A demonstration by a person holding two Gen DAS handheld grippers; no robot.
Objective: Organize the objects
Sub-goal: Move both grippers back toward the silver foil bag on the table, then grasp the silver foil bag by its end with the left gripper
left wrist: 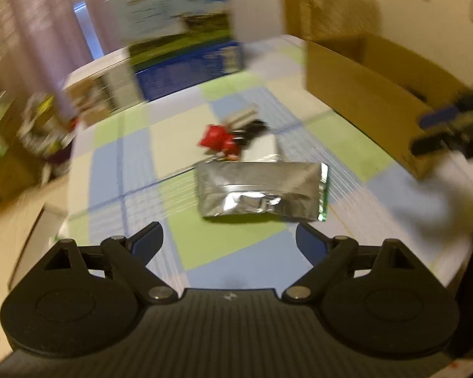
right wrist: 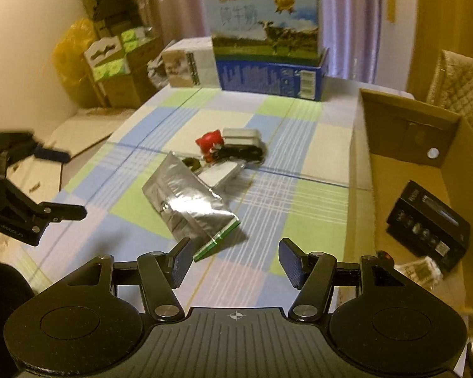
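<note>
Your left wrist view is heavily motion-blurred, so everything beyond the left gripper (left wrist: 228, 242) smears, while your right wrist view stays fairly sharp. Warm, dim indoor light tints both views yellowish, and glare flashes off the silver foil pouch (left wrist: 261, 190) just ahead of your fingers. Fisheye distortion bends the table edges, with dark vignetted corners.

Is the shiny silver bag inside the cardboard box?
No, the silver bag lies flat on the checked tablecloth, outside the cardboard box, which holds a black box.
</note>
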